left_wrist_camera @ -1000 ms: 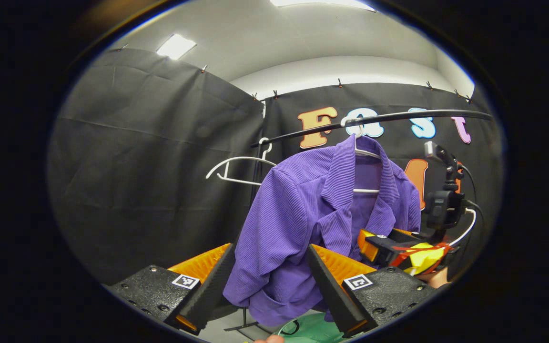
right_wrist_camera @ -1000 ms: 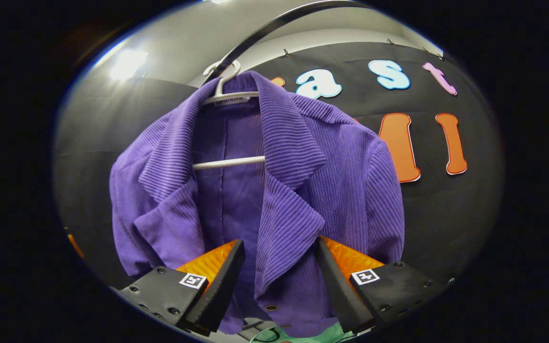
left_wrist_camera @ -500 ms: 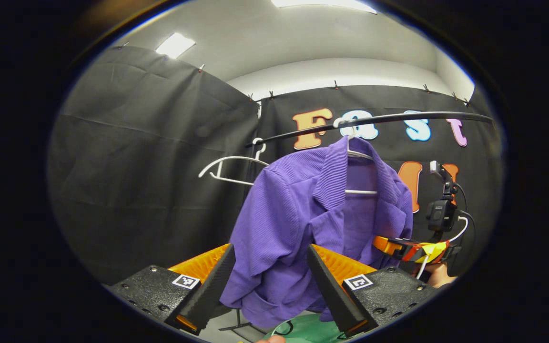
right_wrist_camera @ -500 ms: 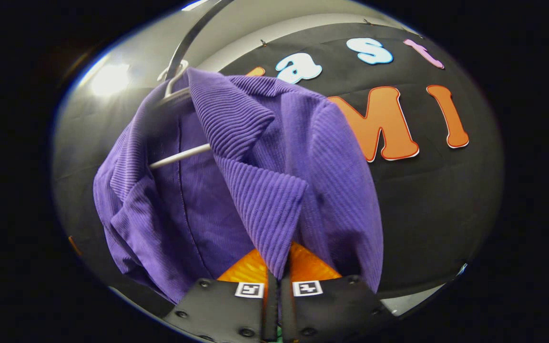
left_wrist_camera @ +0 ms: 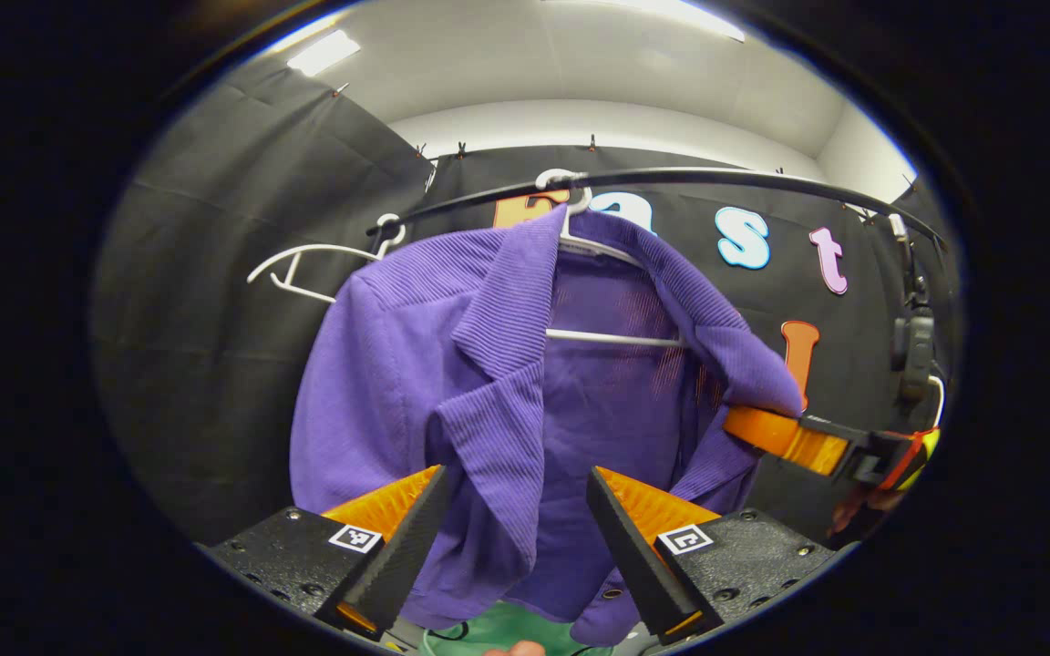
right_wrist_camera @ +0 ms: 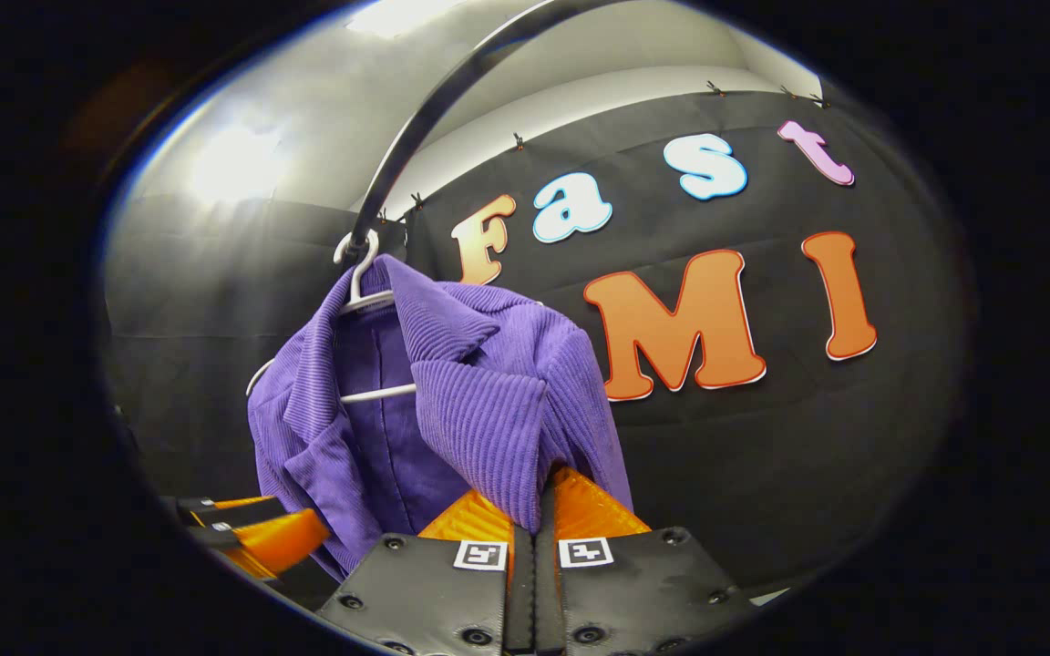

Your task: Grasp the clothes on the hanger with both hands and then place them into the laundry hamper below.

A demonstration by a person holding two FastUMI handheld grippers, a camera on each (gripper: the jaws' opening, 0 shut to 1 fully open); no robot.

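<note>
A purple ribbed jacket [left_wrist_camera: 416,364] hangs on a white hanger [left_wrist_camera: 612,338] from a black rail [left_wrist_camera: 716,178]. My left gripper [left_wrist_camera: 516,474] is open, and the jacket's front edge and one lapel hang between its fingers. My right gripper [right_wrist_camera: 539,492] is shut on the other lapel [right_wrist_camera: 488,428] and holds it away from the hanger. In the left gripper view the right gripper [left_wrist_camera: 735,424] reaches in from the right, clamped on the cloth. The left gripper [right_wrist_camera: 297,533] shows at the lower left of the right gripper view. The green hamper [left_wrist_camera: 507,629] peeks out below the jacket.
An empty white hanger [left_wrist_camera: 306,264] hangs on the rail to the jacket's left. Black cloth walls close in behind and on the left. A fingertip [left_wrist_camera: 511,649] shows at the bottom edge.
My left gripper has come closer to the jacket, so the lapel now hangs between its open fingers. The right gripper, shut on the other lapel since half a second ago, has drawn back.
</note>
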